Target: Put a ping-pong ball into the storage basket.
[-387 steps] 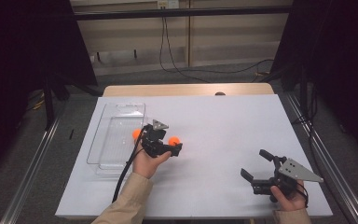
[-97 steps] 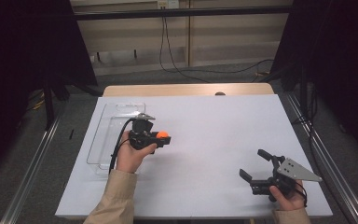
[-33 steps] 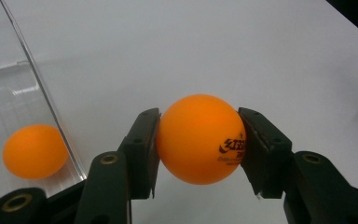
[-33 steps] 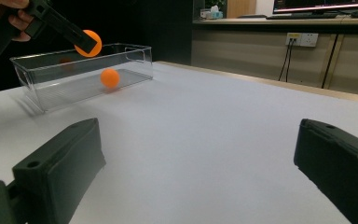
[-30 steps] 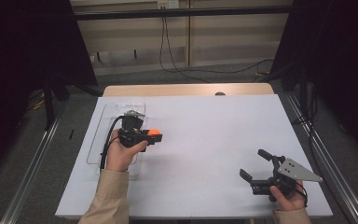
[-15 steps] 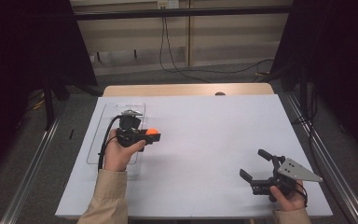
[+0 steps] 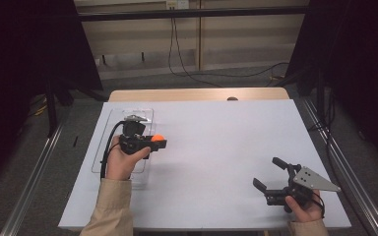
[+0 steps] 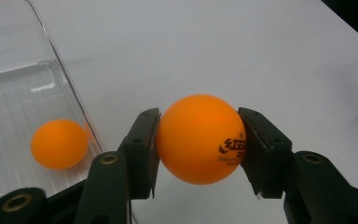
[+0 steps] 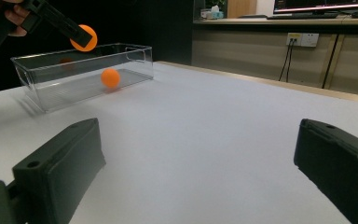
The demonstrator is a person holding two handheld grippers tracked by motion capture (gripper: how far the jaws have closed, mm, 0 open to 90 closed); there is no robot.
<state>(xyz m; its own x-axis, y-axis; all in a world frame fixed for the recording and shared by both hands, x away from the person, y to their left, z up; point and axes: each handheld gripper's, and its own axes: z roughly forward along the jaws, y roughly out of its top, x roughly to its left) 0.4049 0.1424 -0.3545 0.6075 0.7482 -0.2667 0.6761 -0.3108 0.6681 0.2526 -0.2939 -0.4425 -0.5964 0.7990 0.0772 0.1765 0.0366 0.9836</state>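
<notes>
Left tool [image 8: 198, 140] pinches an orange DHS ping-pong ball [image 8: 199, 138] between both pads, held above the right rim of the clear plastic bin [image 7: 109, 140] at the table's left. A second orange ball [image 8: 59, 143] lies inside the bin. Right tool [image 9: 196, 163], jaws spread with nothing between them, sits low over the white table [image 7: 216, 137], near right.

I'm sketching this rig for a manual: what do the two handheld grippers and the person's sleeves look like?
Both are black. The left gripper trails a black cable and has flat, blocky jaws with small screw holes. The right gripper carries a grey three-cornered plate on top. The person wears beige long sleeves.
</notes>
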